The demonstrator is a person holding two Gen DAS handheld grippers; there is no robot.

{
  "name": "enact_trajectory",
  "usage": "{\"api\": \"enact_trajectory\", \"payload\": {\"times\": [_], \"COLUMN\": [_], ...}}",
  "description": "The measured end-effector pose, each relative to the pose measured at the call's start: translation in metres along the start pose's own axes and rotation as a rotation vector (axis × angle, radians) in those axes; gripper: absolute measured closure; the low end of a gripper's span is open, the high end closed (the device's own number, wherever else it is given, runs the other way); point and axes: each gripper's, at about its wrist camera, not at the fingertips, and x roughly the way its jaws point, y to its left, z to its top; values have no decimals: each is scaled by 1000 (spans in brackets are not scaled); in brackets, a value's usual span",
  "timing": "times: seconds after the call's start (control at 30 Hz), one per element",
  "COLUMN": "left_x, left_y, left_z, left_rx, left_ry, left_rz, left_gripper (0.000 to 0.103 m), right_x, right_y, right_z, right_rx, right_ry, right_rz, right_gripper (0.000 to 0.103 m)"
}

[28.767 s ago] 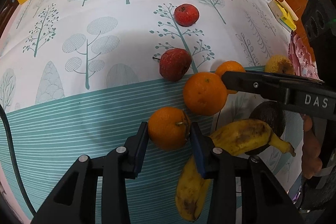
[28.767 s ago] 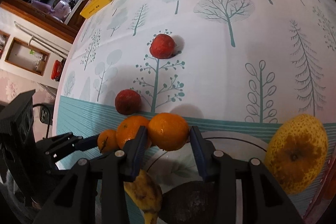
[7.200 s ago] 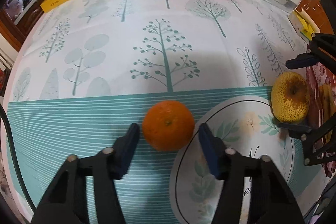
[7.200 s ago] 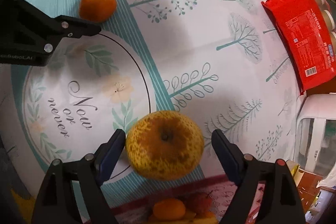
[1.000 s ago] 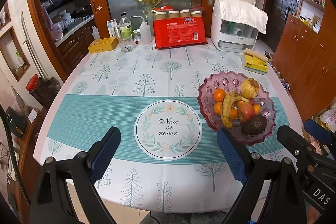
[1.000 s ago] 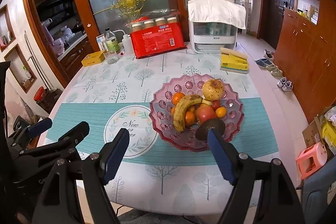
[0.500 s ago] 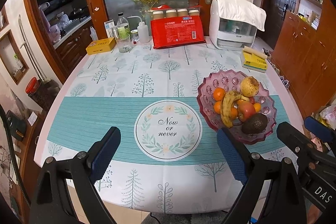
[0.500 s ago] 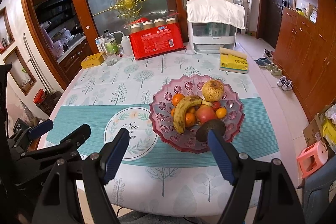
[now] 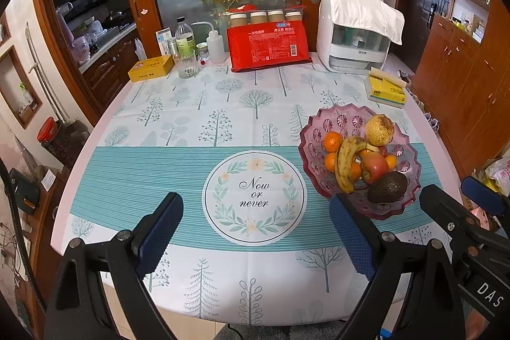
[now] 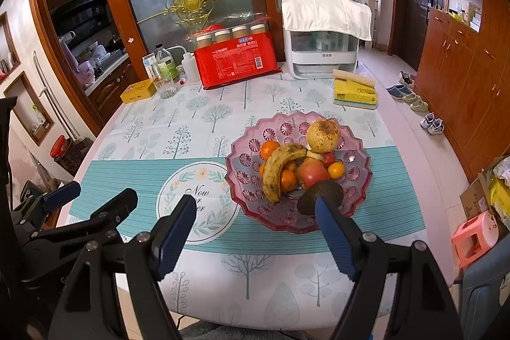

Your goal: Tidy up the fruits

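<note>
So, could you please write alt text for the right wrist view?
A pink bowl on a tree-print tablecloth holds a banana, oranges, an apple, an avocado and a pear. The open right gripper hangs above the table's near edge, empty.

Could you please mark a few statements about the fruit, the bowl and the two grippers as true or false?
1. All the fruit sits in the pink glass bowl. True.
2. The left gripper holds an orange. False: it is open and empty.
3. The banana lies on the "Now or never" medallion. False: it is in the bowl.
4. The avocado sits at the bowl's near side. True.
5. The right gripper is open. True.
</note>
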Motion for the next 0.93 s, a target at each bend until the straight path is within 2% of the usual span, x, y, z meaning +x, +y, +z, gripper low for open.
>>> {"api": "enact_trajectory", "payload": {"times": [0.93], "left_x": [21], "left_y": [0], "left_z": [3], "left_rx": [13], "left_ry": [26], "left_rz": [-18], "left_gripper": [11], "right_x": [10], "right_y": [0], "right_z": [2], "right_rx": [12], "right_ry": [11], "right_rz": [-2], "right_gripper": [25]}}
